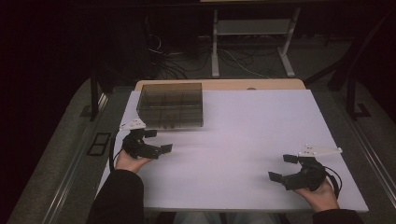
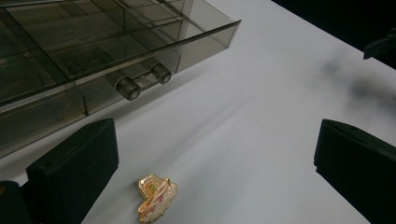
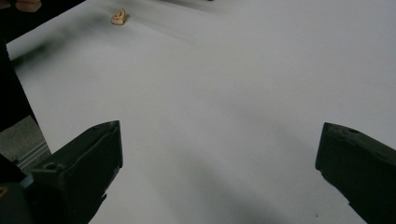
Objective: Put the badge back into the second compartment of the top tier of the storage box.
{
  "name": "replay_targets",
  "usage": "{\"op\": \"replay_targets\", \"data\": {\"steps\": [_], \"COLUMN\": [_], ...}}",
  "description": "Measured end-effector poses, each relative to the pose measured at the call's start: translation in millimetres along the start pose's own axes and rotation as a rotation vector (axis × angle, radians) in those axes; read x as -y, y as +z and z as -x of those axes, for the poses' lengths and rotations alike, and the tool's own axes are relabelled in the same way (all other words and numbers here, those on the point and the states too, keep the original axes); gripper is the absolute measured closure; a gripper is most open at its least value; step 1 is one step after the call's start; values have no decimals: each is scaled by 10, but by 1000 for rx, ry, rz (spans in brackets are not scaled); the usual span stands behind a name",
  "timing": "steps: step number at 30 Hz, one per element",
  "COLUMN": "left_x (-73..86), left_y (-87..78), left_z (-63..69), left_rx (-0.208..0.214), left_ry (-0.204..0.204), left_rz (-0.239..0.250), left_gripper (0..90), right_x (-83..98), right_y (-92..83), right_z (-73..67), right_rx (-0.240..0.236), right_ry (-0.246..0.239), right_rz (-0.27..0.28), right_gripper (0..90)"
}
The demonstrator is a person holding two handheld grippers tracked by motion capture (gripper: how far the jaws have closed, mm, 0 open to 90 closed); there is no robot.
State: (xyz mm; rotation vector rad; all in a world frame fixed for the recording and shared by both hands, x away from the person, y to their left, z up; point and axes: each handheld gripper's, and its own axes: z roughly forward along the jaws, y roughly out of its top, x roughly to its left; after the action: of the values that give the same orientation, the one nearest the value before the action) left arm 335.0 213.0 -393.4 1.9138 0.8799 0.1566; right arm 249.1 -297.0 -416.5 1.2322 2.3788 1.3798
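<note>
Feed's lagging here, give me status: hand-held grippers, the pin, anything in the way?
Left hand-held gripper open over the gold pin, not touching. Right hand-held gripper open, empty. Smoked plastic box just beyond, drawer shut. Path clear.

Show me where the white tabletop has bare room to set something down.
Bare: the wide stretch between the left gripper and right gripper, and right of the smoky box. Crowded: the left side, with box and small gold pin.
</note>
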Motion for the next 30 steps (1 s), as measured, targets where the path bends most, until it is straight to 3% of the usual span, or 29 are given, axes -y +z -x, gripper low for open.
{"op": "replay_targets", "data": {"steps": [12,24,30], "left_x": [52,96,123], "left_y": [118,229,280], "left_z": [-173,-265,-293], "left_rx": [-2,6,21], "left_ry": [-26,-27,-7], "left_rz": [-32,-73,-109], "left_gripper": [0,0,10], "right_x": [2,3,3], "right_y": [-2,6,6], "right_z": [-4,-4,-5], "right_rx": [-3,-4,-4], "right_ry": [1,-10,-11], "right_rz": [-3,-3,-3], "right_gripper": [0,0,0]}}
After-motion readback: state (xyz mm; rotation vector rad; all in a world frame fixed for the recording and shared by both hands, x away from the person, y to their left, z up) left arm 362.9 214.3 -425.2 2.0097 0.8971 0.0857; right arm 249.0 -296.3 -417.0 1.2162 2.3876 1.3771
